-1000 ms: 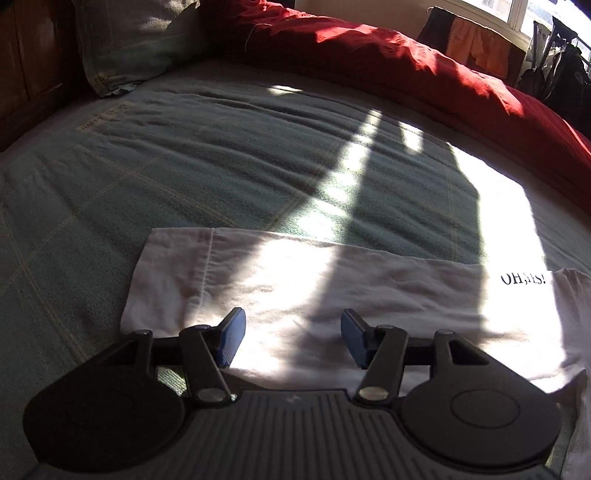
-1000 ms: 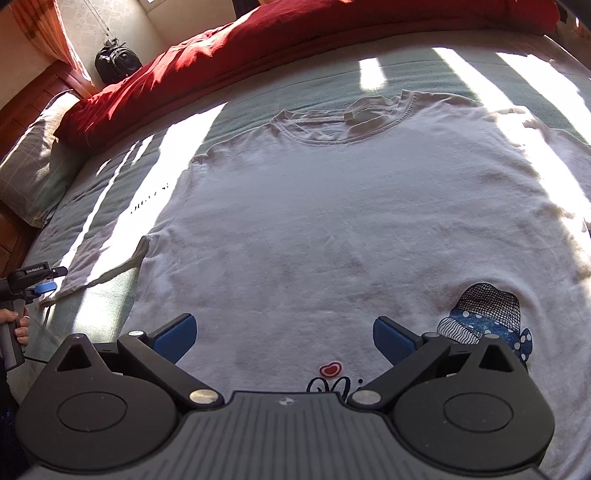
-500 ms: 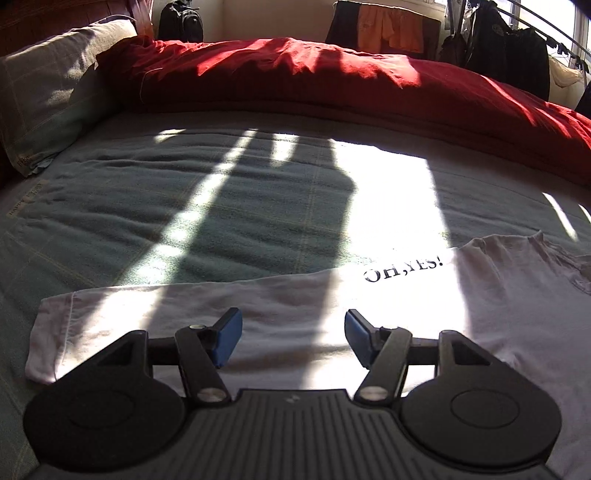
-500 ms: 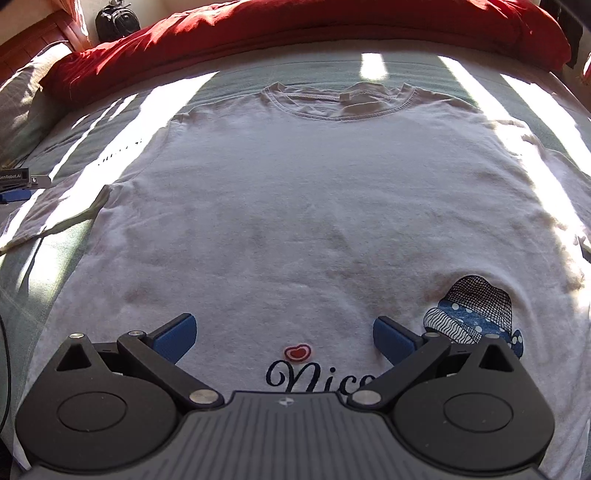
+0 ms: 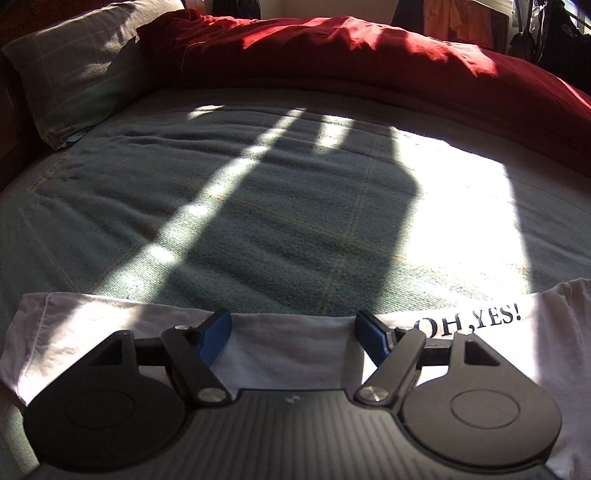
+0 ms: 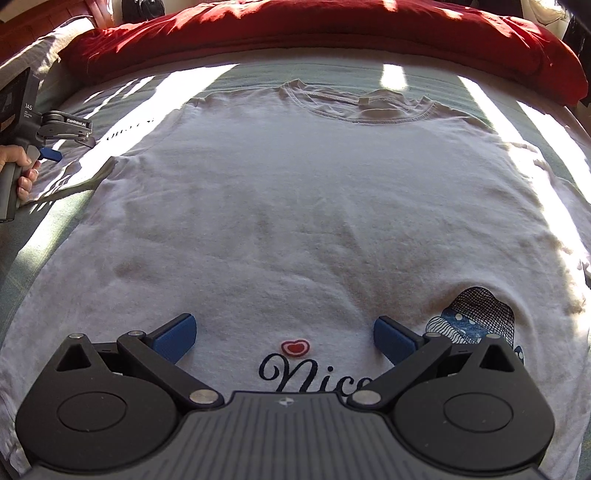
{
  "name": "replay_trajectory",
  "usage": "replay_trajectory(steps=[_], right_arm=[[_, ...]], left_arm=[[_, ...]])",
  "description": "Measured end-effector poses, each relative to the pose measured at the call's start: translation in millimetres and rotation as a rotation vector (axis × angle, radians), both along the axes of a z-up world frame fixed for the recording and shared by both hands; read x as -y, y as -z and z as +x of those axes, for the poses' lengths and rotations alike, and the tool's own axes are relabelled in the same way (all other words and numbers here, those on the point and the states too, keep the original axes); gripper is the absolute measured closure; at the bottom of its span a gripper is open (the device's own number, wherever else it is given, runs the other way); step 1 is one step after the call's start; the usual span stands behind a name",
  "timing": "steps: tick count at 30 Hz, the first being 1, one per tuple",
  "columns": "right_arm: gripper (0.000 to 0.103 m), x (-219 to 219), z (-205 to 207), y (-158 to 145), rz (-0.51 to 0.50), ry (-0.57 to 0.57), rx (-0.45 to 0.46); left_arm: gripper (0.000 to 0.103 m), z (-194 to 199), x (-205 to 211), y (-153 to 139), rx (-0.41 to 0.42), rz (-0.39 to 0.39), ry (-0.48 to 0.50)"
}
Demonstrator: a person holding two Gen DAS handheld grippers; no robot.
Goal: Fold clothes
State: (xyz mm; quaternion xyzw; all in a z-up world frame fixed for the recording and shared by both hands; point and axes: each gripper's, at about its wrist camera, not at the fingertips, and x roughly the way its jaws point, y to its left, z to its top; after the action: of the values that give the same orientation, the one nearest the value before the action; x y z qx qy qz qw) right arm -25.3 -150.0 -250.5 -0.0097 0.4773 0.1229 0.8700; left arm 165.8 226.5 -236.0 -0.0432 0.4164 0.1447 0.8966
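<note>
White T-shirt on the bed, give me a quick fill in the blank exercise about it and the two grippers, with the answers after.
1. The white T-shirt lies flat on the ____ bedspread.
2. The sleeve under the left gripper reads "OH, ____!"
3. Beyond the shirt's collar lies a ____ duvet.
4. The right gripper hangs over a small red ____.

Answers: green; YES; red; heart

The t-shirt (image 6: 295, 206) is laid flat on the bed (image 5: 258, 206), collar at the far side, hem nearest the right gripper (image 6: 283, 338), which is held over the lower chest. A sleeve (image 5: 288, 343) is stretched out to the left, and the left gripper (image 5: 291, 334) is held above it, jaws opening. A duvet (image 5: 369, 48) is bunched along the bed's far edge, with a pillow (image 5: 77, 70) tucked at its left end.
</note>
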Motion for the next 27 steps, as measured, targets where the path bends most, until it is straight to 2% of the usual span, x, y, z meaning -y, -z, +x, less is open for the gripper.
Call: replay_trajectory(steps=[1,4,7,12,15,16,17,21,27], right_arm=[[0.000,0,0,0,-0.001,0.001,0.003],[0.000,-3,-2,2,-0.019,-0.005,0.014],[0.000,-5,-2,3,-0.039,-0.011,0.017],[0.000,-5,-3,4,-0.043,-0.024,0.022],[0.000,-5,-3,5,-0.047,-0.029,0.029],[0.000,-5,-3,5,-0.047,-0.029,0.030],[0.000,-6,-4,5,-0.048,-0.028,0.031],[0.000,-6,-5,6,-0.051,-0.026,0.038],[0.000,-10,-2,4,-0.068,-0.013,0.021]], left_arm=[[0.033,-3,2,-5,0.008,-0.011,0.004],[0.031,-18,30,-14,0.023,-0.047,0.132],[0.030,-22,53,-5,-0.031,-0.074,0.195],[0.029,-9,53,15,-0.051,-0.040,0.162],[0.027,6,37,17,-0.052,-0.013,0.095],[0.031,3,34,11,-0.045,-0.029,0.088],[0.034,-2,32,5,-0.033,-0.048,0.087],[0.031,-39,34,-10,0.010,-0.077,0.162],[0.030,-78,29,7,-0.022,-0.033,0.185]])
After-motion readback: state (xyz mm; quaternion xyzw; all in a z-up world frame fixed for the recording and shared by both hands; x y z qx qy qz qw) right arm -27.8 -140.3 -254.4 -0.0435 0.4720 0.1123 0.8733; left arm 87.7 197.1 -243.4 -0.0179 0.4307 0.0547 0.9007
